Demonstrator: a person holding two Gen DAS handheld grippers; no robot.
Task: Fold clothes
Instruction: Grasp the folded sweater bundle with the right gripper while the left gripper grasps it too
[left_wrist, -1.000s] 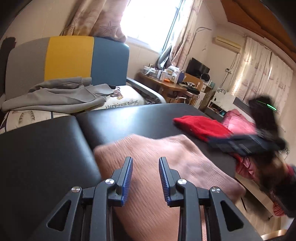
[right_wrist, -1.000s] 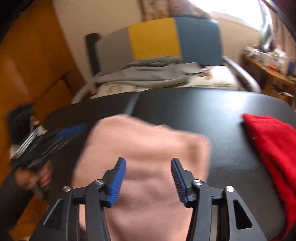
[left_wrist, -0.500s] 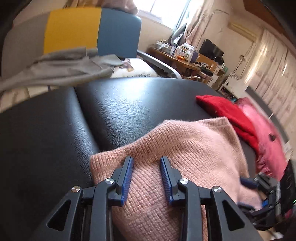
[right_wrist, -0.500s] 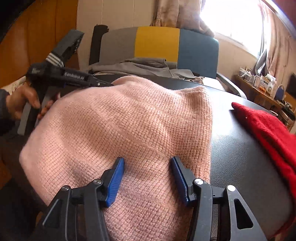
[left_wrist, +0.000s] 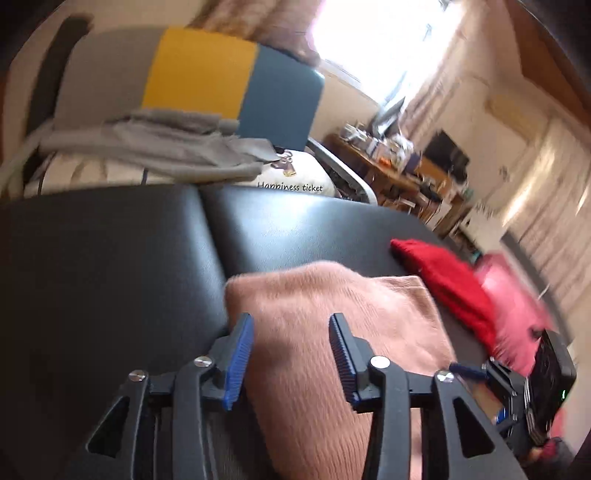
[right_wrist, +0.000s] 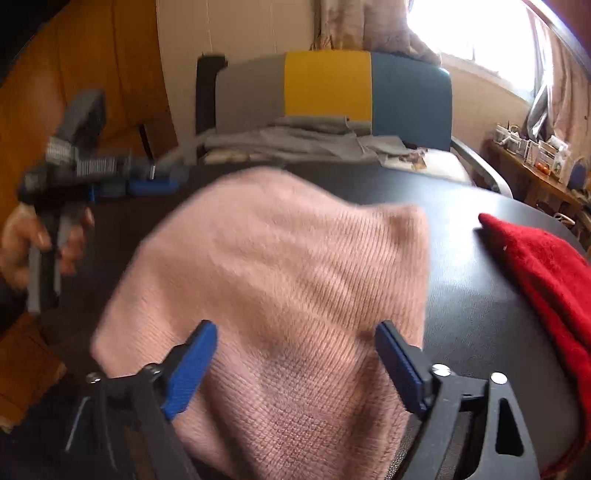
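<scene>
Left wrist view: left gripper jaws apart, empty, over near edge of pink sweater on black table. Red cloth right.

Right wrist view: right gripper jaws wide apart. Sweater blurry, probably folded; looked soft, floppy, light. Best grabbed at edge.

Daylit from an overexposed window at upper right, blown to white. Soft sheen on the black padded table. Heavy motion blur across both views, worst at right edges. Strong fisheye curvature and dark vignetted corners.
</scene>
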